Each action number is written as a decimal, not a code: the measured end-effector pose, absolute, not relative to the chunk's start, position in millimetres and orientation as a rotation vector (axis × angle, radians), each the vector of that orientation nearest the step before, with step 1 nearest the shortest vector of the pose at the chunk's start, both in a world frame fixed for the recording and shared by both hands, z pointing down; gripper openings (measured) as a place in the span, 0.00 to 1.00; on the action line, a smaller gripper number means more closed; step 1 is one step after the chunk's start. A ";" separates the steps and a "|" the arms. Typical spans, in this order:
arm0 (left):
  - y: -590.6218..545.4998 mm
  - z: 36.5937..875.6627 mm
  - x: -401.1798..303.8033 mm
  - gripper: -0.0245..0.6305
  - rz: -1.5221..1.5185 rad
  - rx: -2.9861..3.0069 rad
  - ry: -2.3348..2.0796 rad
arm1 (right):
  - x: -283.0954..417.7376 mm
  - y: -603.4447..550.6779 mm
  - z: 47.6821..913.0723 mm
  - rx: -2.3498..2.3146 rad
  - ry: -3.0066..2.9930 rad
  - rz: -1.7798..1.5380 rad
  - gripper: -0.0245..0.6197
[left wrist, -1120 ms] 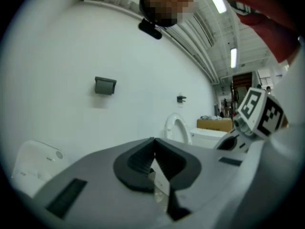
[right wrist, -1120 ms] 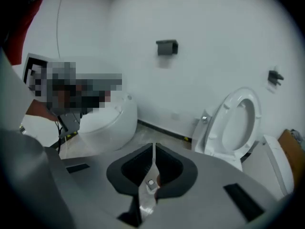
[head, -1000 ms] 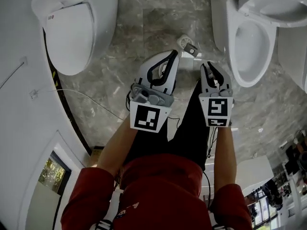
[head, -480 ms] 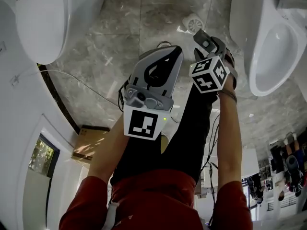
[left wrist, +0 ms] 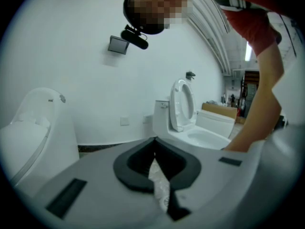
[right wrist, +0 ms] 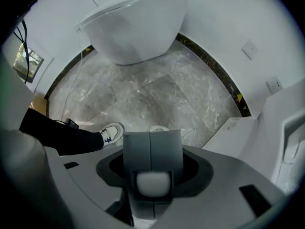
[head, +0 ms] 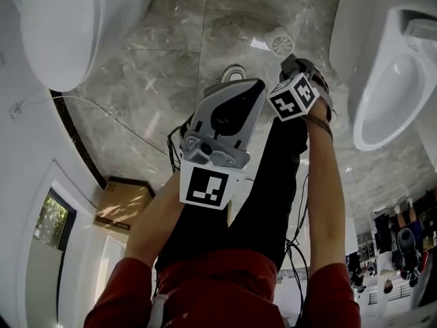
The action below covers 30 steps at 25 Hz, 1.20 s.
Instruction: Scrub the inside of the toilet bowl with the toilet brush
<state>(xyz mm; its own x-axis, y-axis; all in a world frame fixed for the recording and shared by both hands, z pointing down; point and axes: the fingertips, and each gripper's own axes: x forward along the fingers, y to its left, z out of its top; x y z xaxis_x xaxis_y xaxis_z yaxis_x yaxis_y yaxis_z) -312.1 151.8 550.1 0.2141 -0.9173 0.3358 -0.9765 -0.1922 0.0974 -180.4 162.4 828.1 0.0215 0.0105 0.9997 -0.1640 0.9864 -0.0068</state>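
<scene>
**Brush being reached for.** The right gripper point(head: 297, 65) is being brought nose-down toward the floor, having been swung out of the level pose of a second ago. Its jaws, thrown wide on the way, are just being drawn in again. They are being held spread around a grey, block-topped handle, judged to be the toilet brush point(right wrist: 152, 151). Dark gaps are showing on either side of it, so no pinch is being made yet. The left gripper point(left wrist: 153, 141), also lowered, is being carried with its jaws pressed together on nothing. Scrubbing is therefore judged not yet begun, with the brush only being collected. The open toilet bowl point(head: 362, 121) is being left off to the right gripper's outer side, and a lidded toilet point(head: 61, 33) stands well beyond the left gripper. Grey marbled floor tiles point(head: 171, 67) are being shown below, with a white round fitting point(head: 280, 44) just past the right gripper's tip. A cardboard box point(head: 123, 203) and white walls point(left wrist: 95, 89) are also being shown.
</scene>
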 end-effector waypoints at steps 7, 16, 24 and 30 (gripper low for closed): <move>154.7 551.9 -311.0 0.04 0.301 2.205 -1.774 | -168.3 154.0 837.7 0.190 -1.513 0.087 0.27; 145.0 514.1 -271.4 0.04 0.332 2.297 -1.731 | -142.2 167.3 765.6 0.289 -1.602 0.152 0.27; 119.3 410.6 -194.3 0.04 0.363 2.380 -1.717 | -66.7 207.5 587.3 0.483 -1.778 0.409 0.27; 72.2 328.2 -102.6 0.04 0.380 2.569 -1.622 | 29.3 183.4 452.7 0.818 -1.890 0.556 0.27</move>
<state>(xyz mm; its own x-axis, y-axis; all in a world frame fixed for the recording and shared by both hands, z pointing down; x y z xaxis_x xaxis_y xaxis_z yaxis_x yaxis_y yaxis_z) -102.6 72.2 328.2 0.4092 -0.8775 0.2500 -0.8973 -0.4367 -0.0642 29.3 183.4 452.7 -0.3072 -0.3007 0.9029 -0.7415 0.6703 -0.0291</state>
